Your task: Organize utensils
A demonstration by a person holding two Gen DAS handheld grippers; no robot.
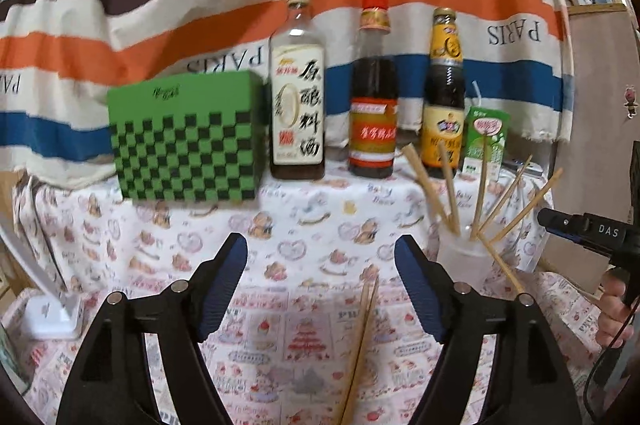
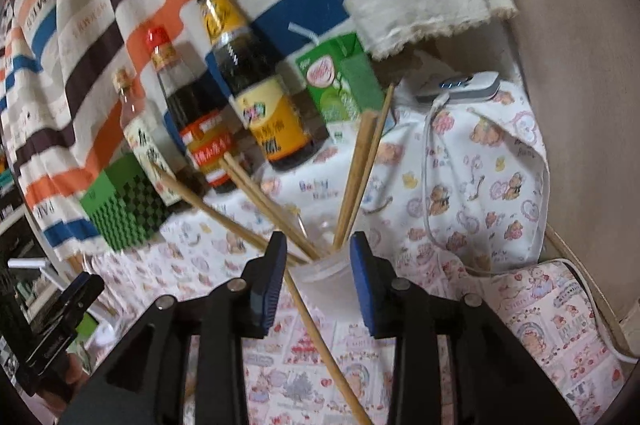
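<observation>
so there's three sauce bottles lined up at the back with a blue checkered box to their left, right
Not quite: the checkered box is green and black, not blue. The left wrist view shows it plainly, standing left of the three bottles: the clear one, the red-capped one and the yellow-labelled one, lined up at the back.

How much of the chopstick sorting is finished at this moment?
Done: several chopsticks stand in the clear cup. In hand: nothing; the left hand-held gripper is open above a loose pair on the tablecloth. Left: that pair, plus one chopstick leaning outside the cup.
</observation>
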